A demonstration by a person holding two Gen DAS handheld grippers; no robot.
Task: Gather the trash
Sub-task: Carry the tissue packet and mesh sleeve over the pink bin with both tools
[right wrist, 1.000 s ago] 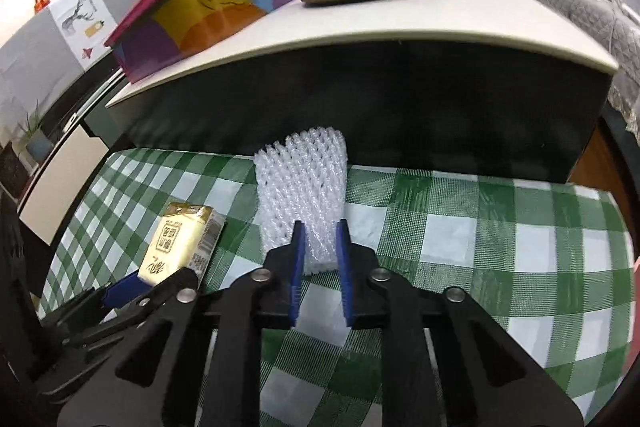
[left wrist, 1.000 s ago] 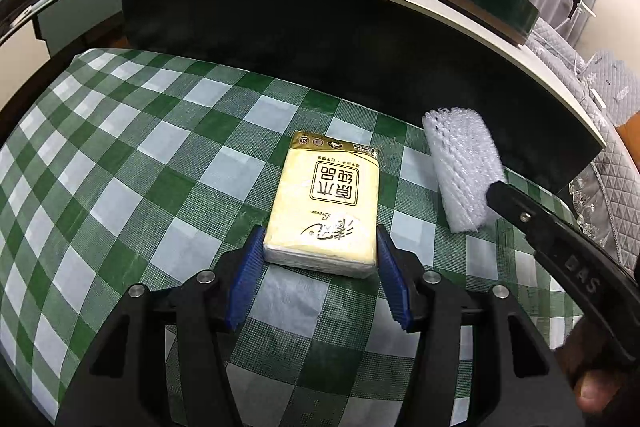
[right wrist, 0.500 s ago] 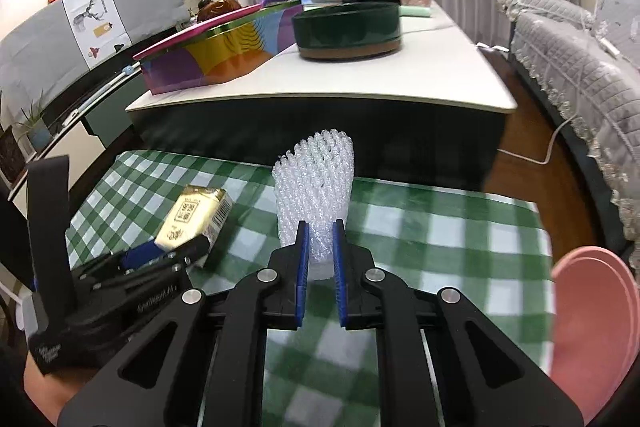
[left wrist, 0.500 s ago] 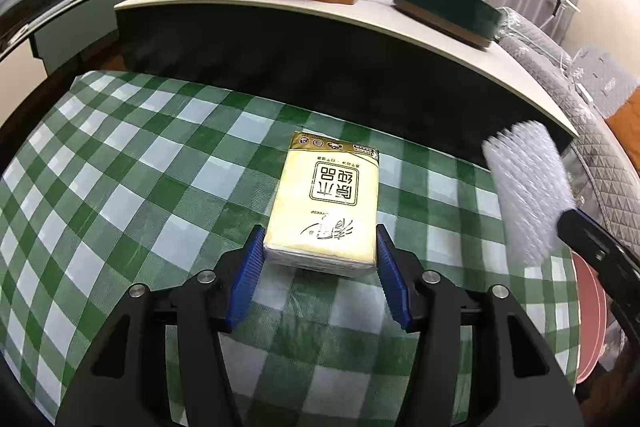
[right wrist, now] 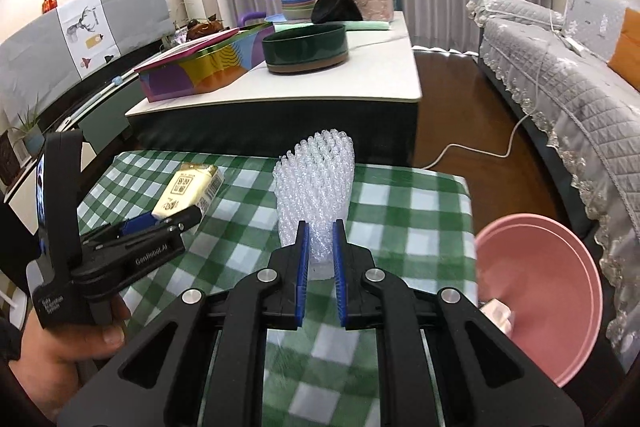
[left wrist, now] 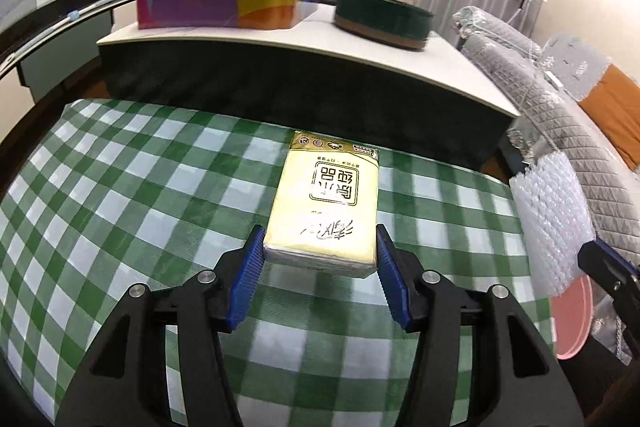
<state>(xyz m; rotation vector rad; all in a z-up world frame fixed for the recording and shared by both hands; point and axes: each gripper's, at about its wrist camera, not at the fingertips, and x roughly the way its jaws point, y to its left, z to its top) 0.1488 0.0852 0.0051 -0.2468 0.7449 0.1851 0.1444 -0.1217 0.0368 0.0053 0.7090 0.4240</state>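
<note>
Both pieces of trash are picked up but not yet dropped anywhere, so delivery remains. On the left, the left gripper (left wrist: 320,263) clamps its ribbed blue pads on the near end of the tissue pack (left wrist: 326,205), a soft, pale-yellow, plastic-wrapped block carried above the green-and-white checked tablecloth (left wrist: 120,195). To its right, the right gripper (right wrist: 320,259), fingers nearly together, pinches the squashed base of the foam net sleeve (right wrist: 316,183), a white, springy, open-mesh tube standing upright. Farther right, a smooth pink basin (right wrist: 552,291) sits just beyond the table edge, seemingly the bin for both.
</note>
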